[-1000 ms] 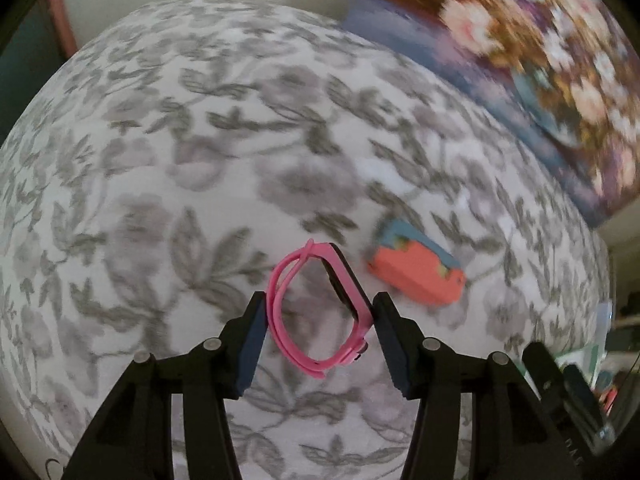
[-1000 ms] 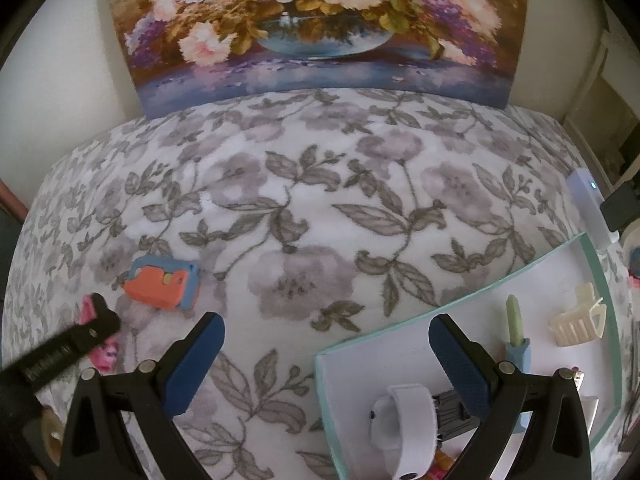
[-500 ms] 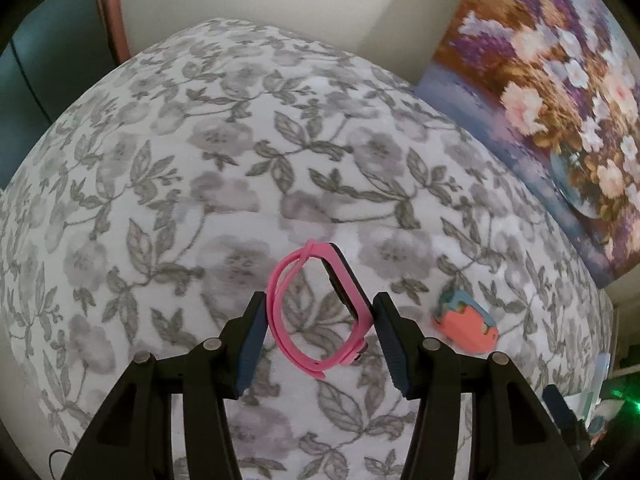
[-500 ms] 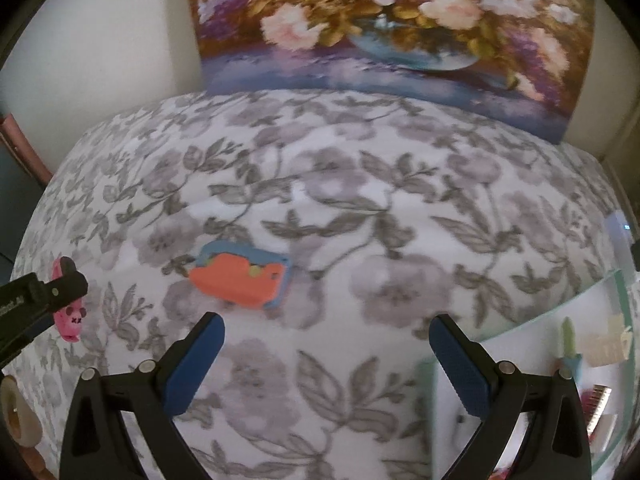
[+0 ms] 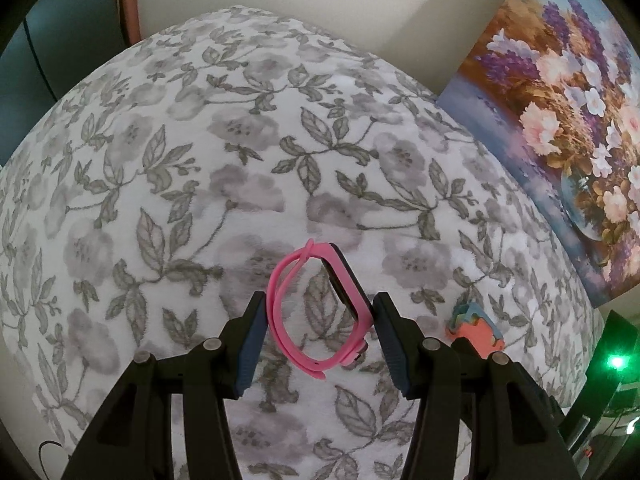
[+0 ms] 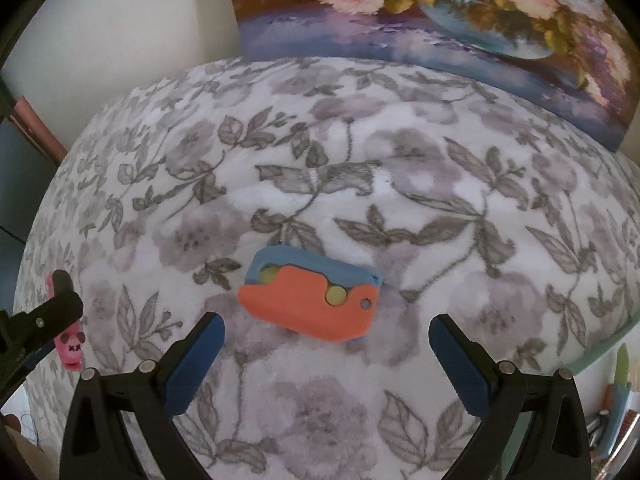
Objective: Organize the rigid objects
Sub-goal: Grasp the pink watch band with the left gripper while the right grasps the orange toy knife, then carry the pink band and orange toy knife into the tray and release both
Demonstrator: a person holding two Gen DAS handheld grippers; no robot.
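The left tongs (image 5: 318, 330) pinch a pink watch band (image 5: 316, 312) between their two blue pads, one pad on each side of the loop. The band is held above the flowery gray and white blanket (image 5: 200, 200). Its dark face points inward, so what is on it cannot be seen. Off to the right of these tongs, partly hidden behind the right black finger, sits an orange and blue toy (image 5: 476, 326); only its top shows here. Farther right leans a flower painting (image 5: 568, 128), cut off by the edge. A green light (image 5: 616, 362) glows in the dark corner, and what it sits on is too dark to tell. The right tongs (image 6: 326, 354) are spread wide with nothing between the pads. The orange and blue toy lies flat on the blanket just ahead of them, in line with the gap and not touching either pad. It has yellow-green round spots on it. Far to the left of these tongs the other tongs peek in, with a bit of the pink band showing a small face with crossed eyes. At the lower right a pale green tray (image 6: 600, 356) is mostly cut off. The things in it are blurry and hard to name.
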